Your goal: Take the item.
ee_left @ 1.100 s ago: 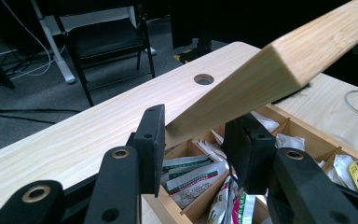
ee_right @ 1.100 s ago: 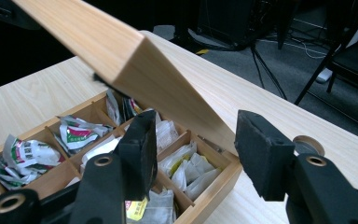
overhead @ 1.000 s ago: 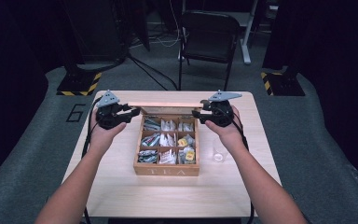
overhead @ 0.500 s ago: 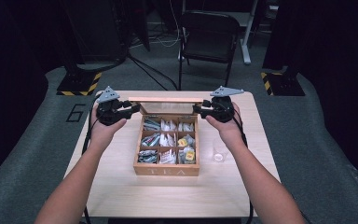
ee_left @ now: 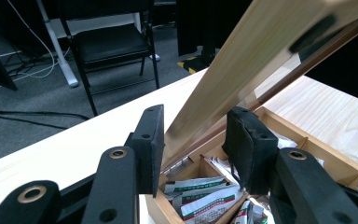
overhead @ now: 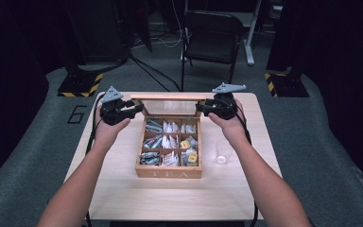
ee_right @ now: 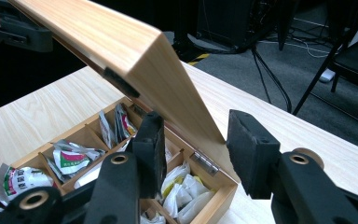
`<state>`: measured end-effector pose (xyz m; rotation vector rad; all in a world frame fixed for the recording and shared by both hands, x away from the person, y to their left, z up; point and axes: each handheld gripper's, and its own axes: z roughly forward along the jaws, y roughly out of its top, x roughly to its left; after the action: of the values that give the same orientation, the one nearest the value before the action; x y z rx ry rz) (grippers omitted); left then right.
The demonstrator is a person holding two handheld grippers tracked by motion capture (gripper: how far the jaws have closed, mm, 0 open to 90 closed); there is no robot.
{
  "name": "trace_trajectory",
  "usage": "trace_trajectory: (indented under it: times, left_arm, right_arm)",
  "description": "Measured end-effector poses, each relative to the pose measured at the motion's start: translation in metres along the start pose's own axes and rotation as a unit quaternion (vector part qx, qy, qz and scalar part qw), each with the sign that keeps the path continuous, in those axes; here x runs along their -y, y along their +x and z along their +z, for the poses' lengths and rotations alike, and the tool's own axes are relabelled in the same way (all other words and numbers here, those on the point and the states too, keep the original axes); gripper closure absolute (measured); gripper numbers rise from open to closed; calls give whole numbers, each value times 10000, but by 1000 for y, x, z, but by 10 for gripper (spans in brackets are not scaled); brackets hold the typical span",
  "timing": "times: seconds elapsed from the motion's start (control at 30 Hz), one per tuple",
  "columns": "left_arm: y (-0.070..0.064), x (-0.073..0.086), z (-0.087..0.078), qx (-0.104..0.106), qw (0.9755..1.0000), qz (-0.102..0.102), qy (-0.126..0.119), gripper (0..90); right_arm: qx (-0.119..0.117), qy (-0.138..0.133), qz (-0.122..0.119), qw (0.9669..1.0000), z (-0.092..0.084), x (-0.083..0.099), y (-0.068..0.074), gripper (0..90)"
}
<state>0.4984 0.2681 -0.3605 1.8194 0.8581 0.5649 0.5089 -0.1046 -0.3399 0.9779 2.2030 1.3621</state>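
Wooden and hinged, the lid (overhead: 175,97) of the tea box (overhead: 169,172) stands raised with one side edge between the jaws of the left gripper (overhead: 134,108) and the other between the jaws of the right gripper (overhead: 202,108); in both gripper views I cannot tell whether the pads press it, and the left jaws have just been opening. If either hold is loose, the lid could slip out and fall shut over the tea sachets (overhead: 170,142). Uneven pushing could twist the hinge (ee_right: 204,162) or slide the box toward the plastic cup (overhead: 223,152) on the surface (overhead: 123,194).
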Motion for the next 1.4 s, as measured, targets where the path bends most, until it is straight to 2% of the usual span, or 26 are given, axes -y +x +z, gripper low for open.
trace_trajectory:
  times: [0.1,0.33,0.53,0.8,1.03,1.4]
  left_arm:
    - [1,1,4,-76,10000,58,22,583]
    - [4,4,12,-150,9999,12,60,611]
    - [6,4,15,-165,9999,-23,-2,615]
    - [7,0,17,-201,9997,35,94,625]
    - [9,-2,19,-210,9997,-2,85,627]
    - [13,-4,22,-196,9998,-73,72,628]
  right_arm:
    - [8,-4,-2,10000,1,-1,-1,570]
    - [15,-16,75,10000,3,-4,-4,572]
    - [31,-81,83,9999,6,-6,-5,576]
    - [67,-76,100,9999,9,-9,-8,577]
    - [86,-66,106,9999,10,-11,-9,578]
    - [135,-43,154,9998,17,-8,-16,533]
